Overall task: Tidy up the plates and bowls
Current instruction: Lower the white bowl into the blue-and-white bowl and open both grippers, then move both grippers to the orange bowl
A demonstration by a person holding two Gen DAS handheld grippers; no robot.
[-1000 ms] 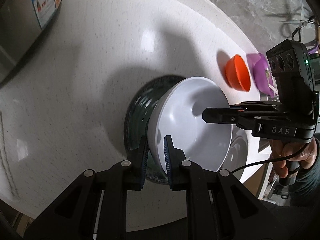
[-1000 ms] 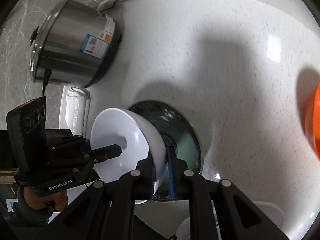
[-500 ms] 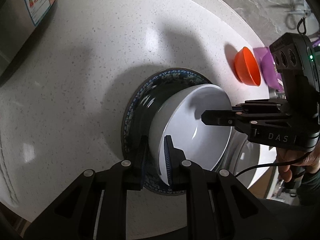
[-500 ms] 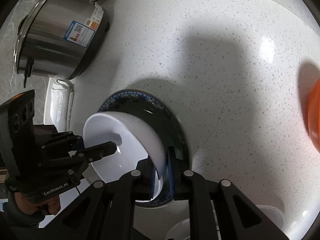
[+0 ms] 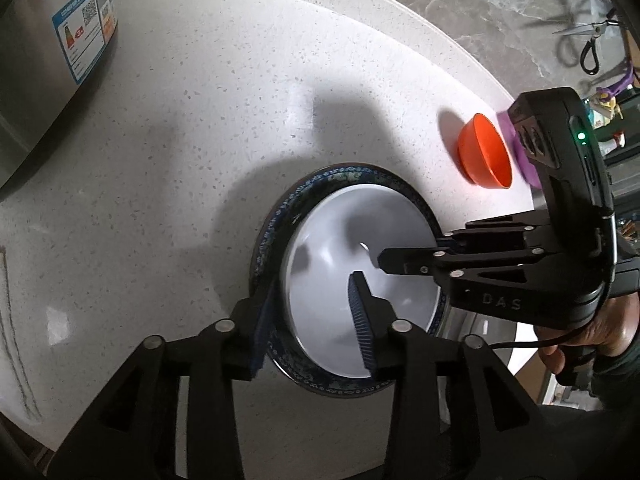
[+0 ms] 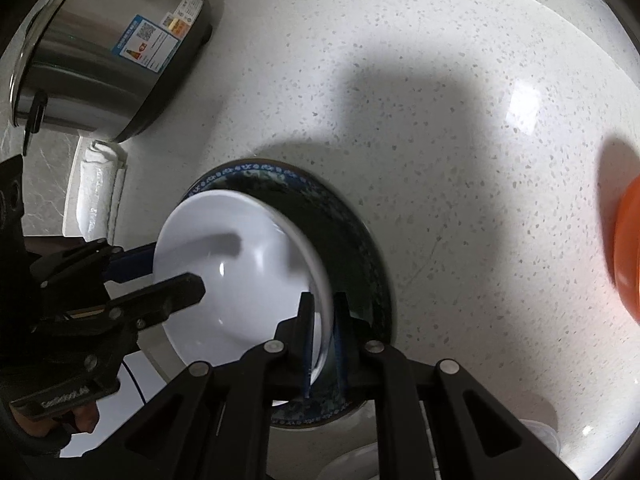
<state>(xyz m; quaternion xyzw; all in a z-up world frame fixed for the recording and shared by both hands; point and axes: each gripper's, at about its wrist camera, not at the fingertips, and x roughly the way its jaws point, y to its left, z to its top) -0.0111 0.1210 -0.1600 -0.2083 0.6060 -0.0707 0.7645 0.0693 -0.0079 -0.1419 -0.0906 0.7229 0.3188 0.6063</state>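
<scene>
Orange bowl [image 6: 628, 248] edge-cropped, blurred

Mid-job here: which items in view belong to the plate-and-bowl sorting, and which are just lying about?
Job:
white bowl
blue patterned plate
orange bowl
left claw, opening
right claw, pinching the bowl rim

Lying about:
steel cooker
scissors
</scene>
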